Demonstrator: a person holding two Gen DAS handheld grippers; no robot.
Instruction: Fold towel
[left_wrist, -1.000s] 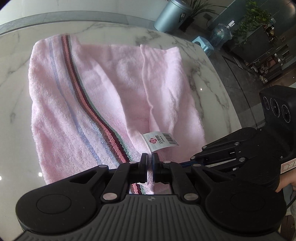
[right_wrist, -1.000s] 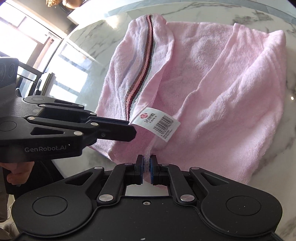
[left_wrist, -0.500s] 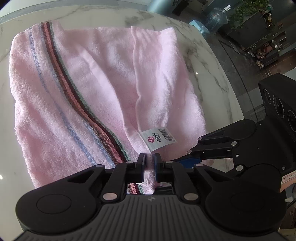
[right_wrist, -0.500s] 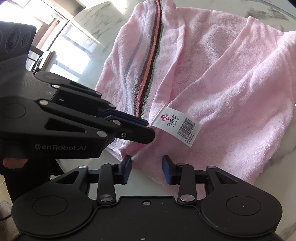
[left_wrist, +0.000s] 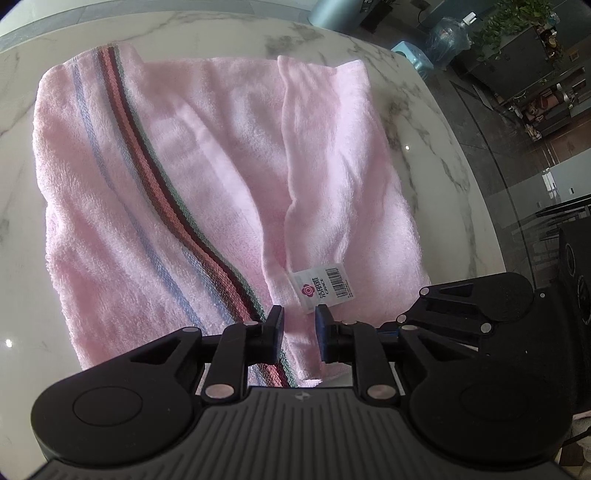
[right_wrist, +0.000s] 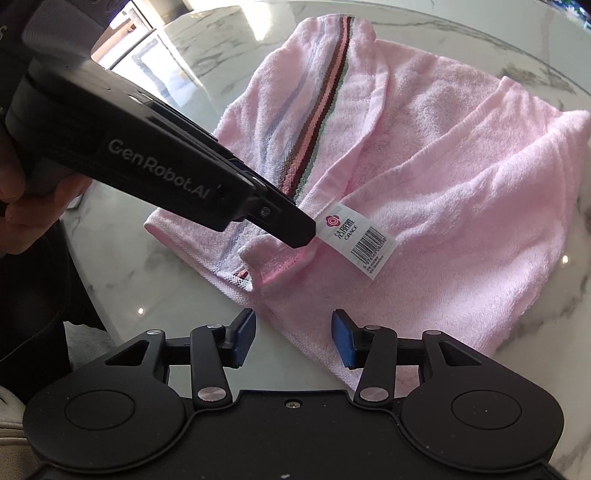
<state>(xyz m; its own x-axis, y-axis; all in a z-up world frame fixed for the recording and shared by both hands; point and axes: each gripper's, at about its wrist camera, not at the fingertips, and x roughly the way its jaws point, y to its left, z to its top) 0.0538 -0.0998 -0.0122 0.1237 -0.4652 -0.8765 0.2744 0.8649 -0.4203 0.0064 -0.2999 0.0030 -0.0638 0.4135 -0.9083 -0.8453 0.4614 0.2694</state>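
A pink towel (left_wrist: 221, 192) lies folded on the marble worktop (left_wrist: 22, 92), both near corners apparently just laid down: the left gripper (left_wrist: 299, 330) is opening around the hem (pads clear), the right gripper (right_wrist: 293, 338) released, fingers (right_wrist: 341, 338) apart.

Bright daylight, both views. Strong window glare upper left of right wrist view, washing out marble table (right_wrist: 177, 280). Small specular spots on tabletop. Heavy fisheye bending at edges, dark corners. Focus sharp throughout.
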